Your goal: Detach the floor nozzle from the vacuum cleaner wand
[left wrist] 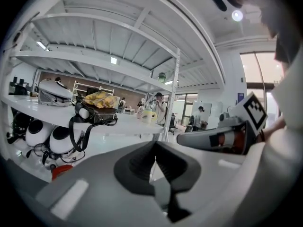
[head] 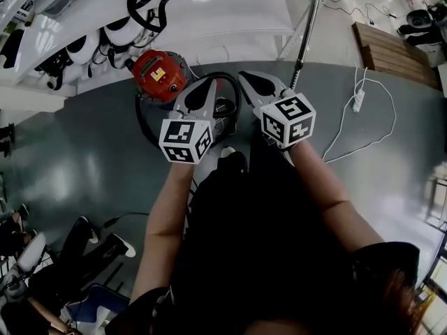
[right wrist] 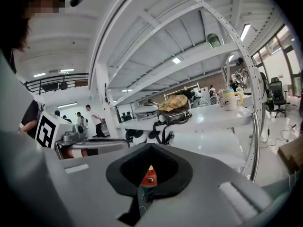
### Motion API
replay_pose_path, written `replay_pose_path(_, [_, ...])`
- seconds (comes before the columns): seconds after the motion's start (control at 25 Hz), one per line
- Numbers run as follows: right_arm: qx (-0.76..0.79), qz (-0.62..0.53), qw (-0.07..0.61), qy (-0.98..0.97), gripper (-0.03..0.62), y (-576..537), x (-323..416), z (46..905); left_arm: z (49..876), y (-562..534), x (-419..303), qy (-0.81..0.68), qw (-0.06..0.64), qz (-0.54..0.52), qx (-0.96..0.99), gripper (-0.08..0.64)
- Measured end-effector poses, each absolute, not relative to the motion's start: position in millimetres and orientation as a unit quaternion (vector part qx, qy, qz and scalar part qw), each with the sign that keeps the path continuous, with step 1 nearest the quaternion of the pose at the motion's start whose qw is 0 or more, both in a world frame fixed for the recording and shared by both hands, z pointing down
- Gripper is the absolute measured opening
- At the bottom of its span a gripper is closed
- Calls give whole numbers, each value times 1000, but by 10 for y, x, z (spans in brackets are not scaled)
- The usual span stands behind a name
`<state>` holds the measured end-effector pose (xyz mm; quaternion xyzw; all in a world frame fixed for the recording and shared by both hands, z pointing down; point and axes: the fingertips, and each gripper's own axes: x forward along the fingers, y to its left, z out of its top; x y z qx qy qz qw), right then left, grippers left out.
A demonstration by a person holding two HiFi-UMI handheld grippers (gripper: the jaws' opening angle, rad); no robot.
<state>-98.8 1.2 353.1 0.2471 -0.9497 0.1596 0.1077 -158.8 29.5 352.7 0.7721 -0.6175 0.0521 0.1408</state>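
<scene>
Left gripper [head: 208, 84] and right gripper [head: 246, 77] are closed, empty, raised over the red vacuum [head: 159, 75] on the floor [head: 84, 152]; the probable wand [head: 305, 37] leans at the shelf [head: 230, 19]; nozzle unseen, detachment unconfirmed.

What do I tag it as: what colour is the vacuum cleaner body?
Red; the head view shows the vacuum cleaner body best.

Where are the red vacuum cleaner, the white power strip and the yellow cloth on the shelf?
red vacuum cleaner [head: 159, 75]: head view, on its round red top.
white power strip [head: 359, 100]: head view, middle of its body on the floor.
yellow cloth [left wrist: 100, 99]: left gripper view, its crumpled middle.
</scene>
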Motion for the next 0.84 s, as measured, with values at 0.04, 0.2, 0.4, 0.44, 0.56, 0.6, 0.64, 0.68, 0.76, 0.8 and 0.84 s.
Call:
replay_pose_path(0.04, [248,159,108,-950,-6,11,-978,3519,3516,294,-1577,-617,142,53,772,11])
replay_pose_path(0.2, [250,158,103,-950,-6,-45,-953,3483,3477,236,-1566,-618,140,54,772,11])
replay_pose_path(0.4, [253,155,103,-949,-6,-80,-943,3496,3501,184,-1540,-617,143,58,771,11])
replay_pose_path(0.44, [253,156,103,-949,-6,-75,-938,3505,3516,192,-1523,-616,144,61,772,11])
replay_pose_path(0.56, [254,157,104,-949,-6,-86,-942,3509,3541,176,-1511,-615,145,65,773,11])
replay_pose_path(0.6, [254,157,104,-949,-6,-100,-954,3507,3540,154,-1529,-616,146,63,772,11])
replay_pose_path(0.64, [254,157,105,-949,-6,-112,-966,3508,3541,132,-1550,-617,148,61,770,11])
replay_pose_path(0.68, [254,158,106,-948,-6,-120,-977,3513,3544,115,-1569,-618,151,60,769,11])
replay_pose_path(0.76, [254,159,109,-948,-6,-131,-992,3528,3556,90,-1591,-619,154,60,768,11])
replay_pose_path(0.8, [255,160,110,-947,-6,-137,-997,3535,3564,79,-1597,-619,155,62,767,11])
replay_pose_path(0.84, [255,160,111,-947,-6,-144,-1001,3541,3572,67,-1602,-620,156,64,767,11])
